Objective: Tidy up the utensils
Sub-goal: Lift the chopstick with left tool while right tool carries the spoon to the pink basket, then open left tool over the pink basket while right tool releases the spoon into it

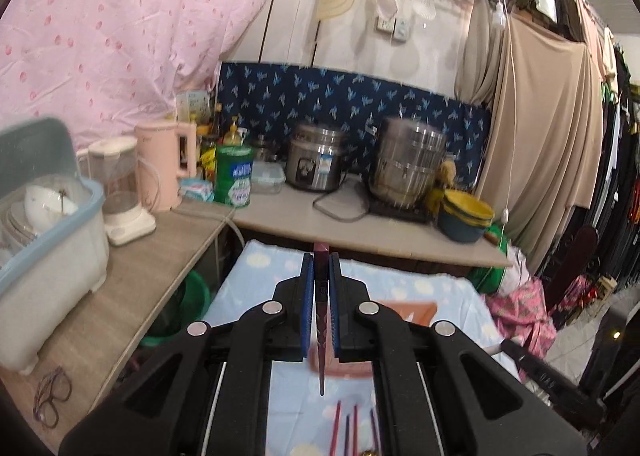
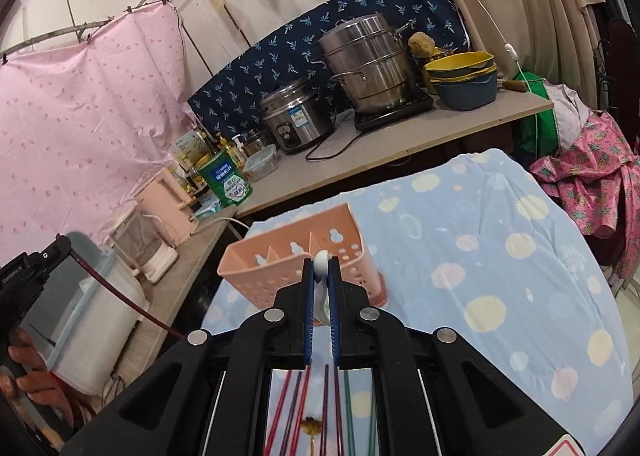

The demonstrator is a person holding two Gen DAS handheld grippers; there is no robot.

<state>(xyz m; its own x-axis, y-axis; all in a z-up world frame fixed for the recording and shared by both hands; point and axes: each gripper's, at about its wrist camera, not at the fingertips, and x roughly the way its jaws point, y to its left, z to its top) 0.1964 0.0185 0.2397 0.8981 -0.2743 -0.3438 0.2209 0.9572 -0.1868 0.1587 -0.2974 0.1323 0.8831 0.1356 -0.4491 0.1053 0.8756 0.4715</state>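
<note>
Left gripper [image 1: 321, 288] is clamped on a dark red chopstick [image 1: 321, 320]; right gripper [image 2: 321, 288] pinches a white spoon [image 2: 321, 261] – just before the pink holder [image 2: 296, 256] (on the blue cloth [image 2: 500, 240]); loose chopsticks [image 2: 304, 408] lie below.

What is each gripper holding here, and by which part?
Left gripper is shut on a dark red chopstick, gripped near its thick end. Right gripper is shut on a white spoon; which part is unclear.

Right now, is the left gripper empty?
No, the left gripper is shut on a dark red chopstick held between its blue pads.
</note>
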